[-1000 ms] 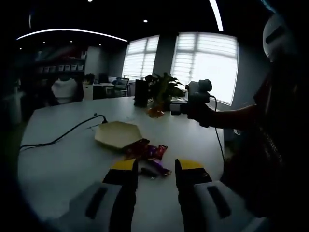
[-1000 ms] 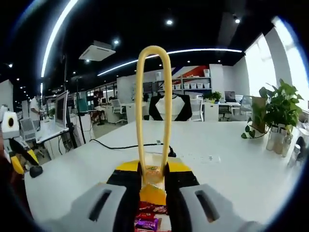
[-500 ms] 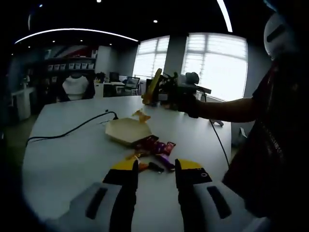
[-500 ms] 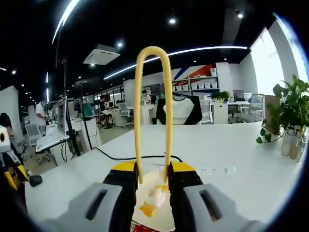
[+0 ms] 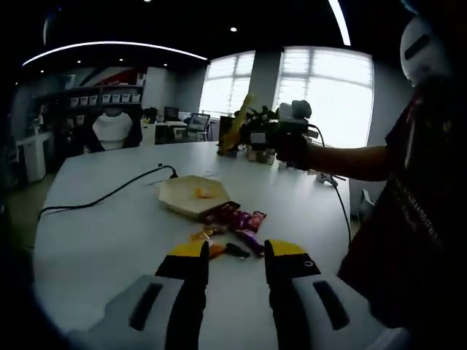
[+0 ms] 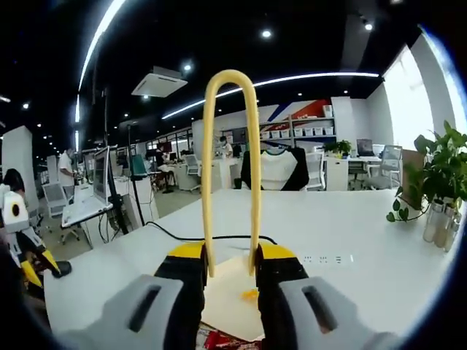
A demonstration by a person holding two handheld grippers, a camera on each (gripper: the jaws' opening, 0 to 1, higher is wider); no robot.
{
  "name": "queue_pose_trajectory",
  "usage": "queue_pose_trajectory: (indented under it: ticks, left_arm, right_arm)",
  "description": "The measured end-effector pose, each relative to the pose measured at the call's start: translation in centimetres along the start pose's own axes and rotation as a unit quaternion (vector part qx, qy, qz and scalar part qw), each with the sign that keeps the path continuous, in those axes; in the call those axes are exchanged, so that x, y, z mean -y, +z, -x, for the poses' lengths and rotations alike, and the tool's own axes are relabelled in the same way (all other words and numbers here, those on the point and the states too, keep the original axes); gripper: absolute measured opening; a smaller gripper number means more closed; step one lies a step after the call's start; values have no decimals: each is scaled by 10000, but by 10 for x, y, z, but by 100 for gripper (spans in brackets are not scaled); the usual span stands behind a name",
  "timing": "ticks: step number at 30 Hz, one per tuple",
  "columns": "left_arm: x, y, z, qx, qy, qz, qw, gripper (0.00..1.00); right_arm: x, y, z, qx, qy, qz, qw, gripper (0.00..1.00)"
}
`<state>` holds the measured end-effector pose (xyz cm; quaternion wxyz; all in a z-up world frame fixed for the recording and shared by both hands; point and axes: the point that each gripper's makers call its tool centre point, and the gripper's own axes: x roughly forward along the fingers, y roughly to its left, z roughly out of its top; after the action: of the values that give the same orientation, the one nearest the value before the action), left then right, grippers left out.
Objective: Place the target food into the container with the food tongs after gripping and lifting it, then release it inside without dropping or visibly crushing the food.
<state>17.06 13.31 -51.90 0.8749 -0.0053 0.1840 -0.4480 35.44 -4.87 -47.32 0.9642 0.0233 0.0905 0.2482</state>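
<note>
Looking forward along the left gripper (image 5: 232, 273), its two yellow-tipped jaws stand apart with nothing between them, hanging above a white table (image 5: 95, 240). Just beyond its tips, toward twelve o'clock, lies a loose pile of wrapped snacks (image 5: 235, 222), their wrappers red, purple and orange. Past the pile sits a pale, flat-sided container (image 5: 191, 195) with a small orange piece of food (image 5: 201, 192) resting inside it. A black cable (image 5: 102, 198) runs away across the table toward nine o'clock. Farther off, at about one o'clock, the person's right hand holds up the right gripper (image 5: 271, 133), well above the table.

In the right gripper view, the right gripper (image 6: 230, 266) is clenched on yellow food tongs (image 6: 229, 160). The tongs' looped end points straight up at twelve o'clock, so their long axis runs away from the camera. The tongs' working tips lie behind the jaws, so I cannot tell whether they are spread. Between the jaws, the container (image 6: 228, 292) shows directly below, with the orange food (image 6: 249, 294) lying in it, apart from the tongs.

Judging from this, one piece is delivered, and the next target probably lies in the pile, just nearer than the container, beneath the right gripper.
</note>
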Motion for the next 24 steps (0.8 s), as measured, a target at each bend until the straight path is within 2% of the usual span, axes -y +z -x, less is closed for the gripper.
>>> queue_pose_trajectory:
  ticks: [13, 24]
  left_arm:
    - [-2, -3, 2, 19, 1, 25, 10000, 32]
    - [-3, -3, 1, 29, -25, 40, 10000, 32]
  right_arm:
    - [-5, -12, 39, -38, -191, -87, 9998, 24]
    - [-3, -26, 65, 29, -440, -493, 9978, 24]
